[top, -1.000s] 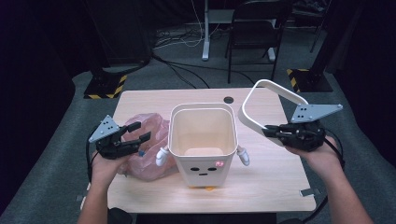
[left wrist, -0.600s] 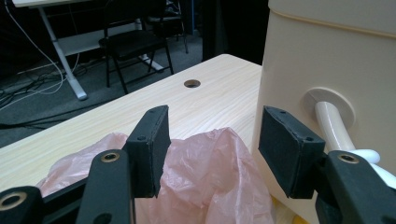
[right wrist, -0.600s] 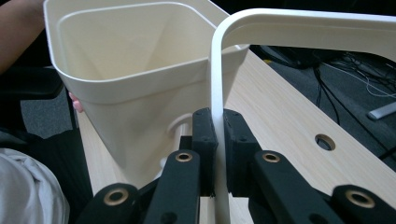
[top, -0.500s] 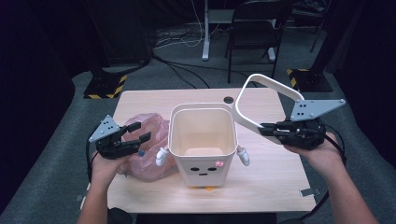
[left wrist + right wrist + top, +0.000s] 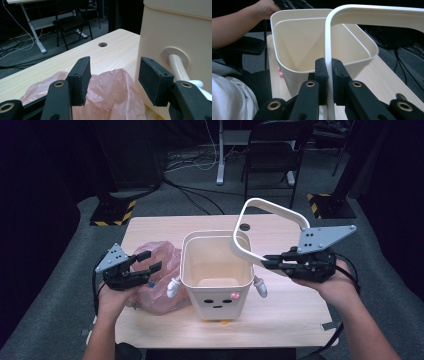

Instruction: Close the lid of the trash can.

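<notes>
Above the bin's [image 5: 216,270] right rim, white rim frame [image 5: 260,227] clamped edge-on in right gripper [image 5: 270,261]; since a second ago it has risen and tilted over the bin mouth. Bin stands mid-table [image 5: 295,310], unmoved. Left gripper [image 5: 150,261], jaws apart, holds nothing, unchanged over pink bag [image 5: 160,287] at the bin's left side
</notes>
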A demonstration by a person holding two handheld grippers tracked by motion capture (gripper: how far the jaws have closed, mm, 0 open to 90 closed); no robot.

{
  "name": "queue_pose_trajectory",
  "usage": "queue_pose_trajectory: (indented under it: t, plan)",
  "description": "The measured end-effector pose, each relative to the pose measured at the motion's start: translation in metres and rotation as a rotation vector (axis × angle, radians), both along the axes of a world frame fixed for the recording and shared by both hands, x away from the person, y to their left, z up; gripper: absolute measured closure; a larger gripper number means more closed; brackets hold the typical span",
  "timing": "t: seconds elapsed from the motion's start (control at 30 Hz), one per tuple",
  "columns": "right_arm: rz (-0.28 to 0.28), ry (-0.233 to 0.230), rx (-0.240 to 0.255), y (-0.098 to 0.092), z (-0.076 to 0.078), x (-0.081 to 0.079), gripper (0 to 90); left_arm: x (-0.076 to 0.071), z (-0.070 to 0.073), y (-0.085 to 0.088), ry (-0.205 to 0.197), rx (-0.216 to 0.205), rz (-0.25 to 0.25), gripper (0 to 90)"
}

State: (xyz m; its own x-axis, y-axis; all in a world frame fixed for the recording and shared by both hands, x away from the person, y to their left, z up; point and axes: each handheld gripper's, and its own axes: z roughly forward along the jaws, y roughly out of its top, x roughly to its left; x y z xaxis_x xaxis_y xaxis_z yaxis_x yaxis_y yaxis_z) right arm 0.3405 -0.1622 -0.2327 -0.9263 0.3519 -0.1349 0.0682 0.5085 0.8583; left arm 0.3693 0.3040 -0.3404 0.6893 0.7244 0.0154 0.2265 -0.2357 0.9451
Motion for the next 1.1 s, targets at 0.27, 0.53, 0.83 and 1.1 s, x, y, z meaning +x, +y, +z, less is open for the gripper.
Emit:
queue_pose_trajectory:
  t: [0.27, 0.53, 0.83, 1.1]
  plan:
    - [0.068, 0.000, -0.011, 0.024, 0.000, 0.002, 84.4, 0.000, 0.000, -0.001, 0.000, 0.002, -0.006, 42.8]
    - [0.121, -0.009, -0.031, 0.041, 0.006, 0.000, 84.4, 0.000, 0.000, 0.000, -0.001, -0.001, -0.003, 42.8]
    - [0.175, -0.014, -0.043, 0.057, 0.009, -0.003, 84.4, 0.000, 0.000, 0.000, 0.000, 0.000, -0.002, 42.8]
    - [0.216, -0.013, -0.051, 0.069, 0.010, -0.004, 84.4, 0.000, 0.000, 0.000, -0.001, -0.001, -0.002, 42.8]
